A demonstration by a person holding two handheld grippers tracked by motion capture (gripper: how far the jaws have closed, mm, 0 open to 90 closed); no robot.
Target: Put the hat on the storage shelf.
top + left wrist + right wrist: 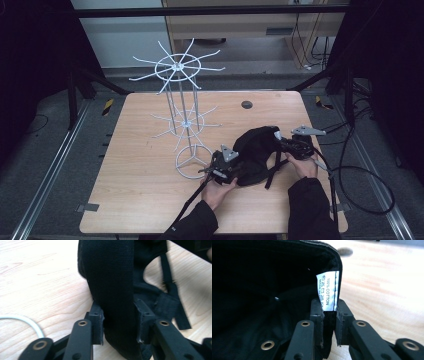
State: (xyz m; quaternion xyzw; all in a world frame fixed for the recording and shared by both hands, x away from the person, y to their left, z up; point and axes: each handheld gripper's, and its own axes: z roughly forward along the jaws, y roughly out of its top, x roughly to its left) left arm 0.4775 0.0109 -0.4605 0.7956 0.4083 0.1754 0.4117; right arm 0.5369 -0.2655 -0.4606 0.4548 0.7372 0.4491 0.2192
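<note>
A black cotton cap (pixel 255 150) with dangling straps lies on the wooden table (pixel 145 200), held between both grippers. My left gripper (pixel 223 165) is shut on the cap's brim (pixel 112 290), whose wide black band fills the gap between the jaws. My right gripper (pixel 295 145) is shut on the cap's rim (pixel 329 315), right at a white care label (pixel 329 290) reading 100% cotton. The cap's dark inside (pixel 262 290) faces the right gripper view. A thin strap (pixel 172 290) hangs off to the side in the left gripper view.
A white wire rack (pixel 181 100) with two tiers of hooks stands on the table just left of the cap; its round base ring (pixel 25 321) lies close to my left gripper. A dark round hole (pixel 246 104) sits near the table's far edge. Cables (pixel 365 175) trail right.
</note>
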